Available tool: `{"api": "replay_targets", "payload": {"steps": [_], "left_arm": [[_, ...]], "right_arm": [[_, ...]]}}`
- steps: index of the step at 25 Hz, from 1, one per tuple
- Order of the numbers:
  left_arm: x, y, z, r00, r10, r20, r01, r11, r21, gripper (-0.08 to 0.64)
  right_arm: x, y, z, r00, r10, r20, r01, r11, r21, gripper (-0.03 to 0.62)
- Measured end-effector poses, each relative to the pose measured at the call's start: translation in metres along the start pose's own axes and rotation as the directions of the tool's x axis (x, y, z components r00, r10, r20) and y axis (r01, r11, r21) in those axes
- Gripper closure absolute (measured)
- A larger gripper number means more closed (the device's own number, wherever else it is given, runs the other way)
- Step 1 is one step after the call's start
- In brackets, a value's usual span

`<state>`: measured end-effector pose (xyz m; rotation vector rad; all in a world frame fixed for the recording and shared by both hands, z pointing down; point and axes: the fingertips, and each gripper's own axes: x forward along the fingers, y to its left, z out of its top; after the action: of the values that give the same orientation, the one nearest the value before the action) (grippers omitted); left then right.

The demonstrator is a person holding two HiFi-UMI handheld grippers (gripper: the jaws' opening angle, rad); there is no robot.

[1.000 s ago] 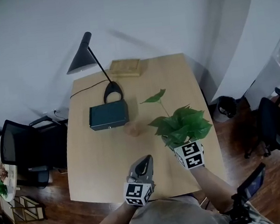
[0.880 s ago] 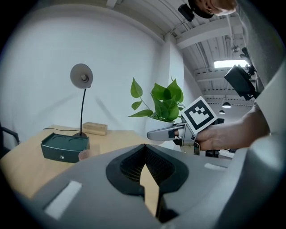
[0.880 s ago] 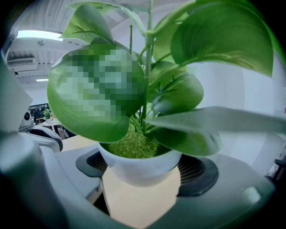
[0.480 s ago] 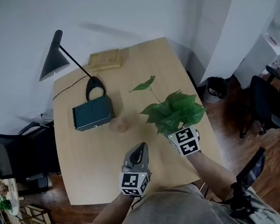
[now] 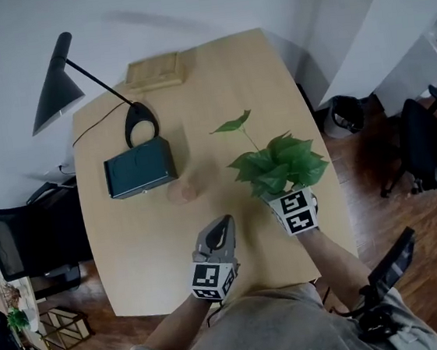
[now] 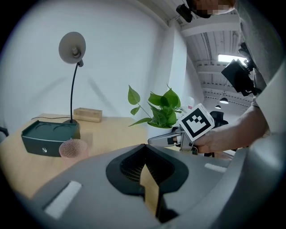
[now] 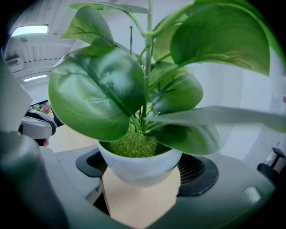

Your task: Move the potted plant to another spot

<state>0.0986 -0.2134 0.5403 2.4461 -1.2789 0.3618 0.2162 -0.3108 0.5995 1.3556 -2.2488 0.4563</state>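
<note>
The potted plant (image 5: 280, 167) has broad green leaves and a small white pot (image 7: 138, 166). It is over the right side of the wooden table (image 5: 217, 92). My right gripper (image 5: 277, 197) is shut on the pot, with a pad against each side of it, and the leaves hide the fingertips in the head view. The left gripper view shows the plant (image 6: 158, 109) and the right gripper (image 6: 166, 139) to its right. My left gripper (image 5: 224, 226) is shut with nothing in it and hovers over the table's near edge, left of the plant.
A dark green box (image 5: 139, 167) lies left of centre with a pink cup (image 5: 181, 190) in front of it. A black desk lamp (image 5: 54, 95) and a wooden block (image 5: 153, 72) stand at the far side. Black chairs (image 5: 29, 235) and a bin (image 5: 345, 114) flank the table.
The right gripper has sunk toward the table with the plant and drifted a little right. The left gripper has moved slightly forward and down. The head view has shifted.
</note>
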Motion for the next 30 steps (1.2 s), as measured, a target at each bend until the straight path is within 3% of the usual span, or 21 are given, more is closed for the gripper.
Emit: {"api": "replay_targets", "payload": {"steps": [15,30], "left_arm": [[0.045,0.012,-0.023,0.997,-0.025,-0.077,0.022,0.999,-0.035,0.566],[0.048,0.011,-0.029,0.995,-0.032,-0.093,0.028,0.999,-0.044,0.566]], "right_arm": [[0.045,-0.028,-0.046,0.995,-0.019,-0.098,0.024,0.999,0.045,0.118],[0.050,-0.030,-0.050,0.996,-0.054,-0.069,0.058,0.997,0.055,0.117]]}}
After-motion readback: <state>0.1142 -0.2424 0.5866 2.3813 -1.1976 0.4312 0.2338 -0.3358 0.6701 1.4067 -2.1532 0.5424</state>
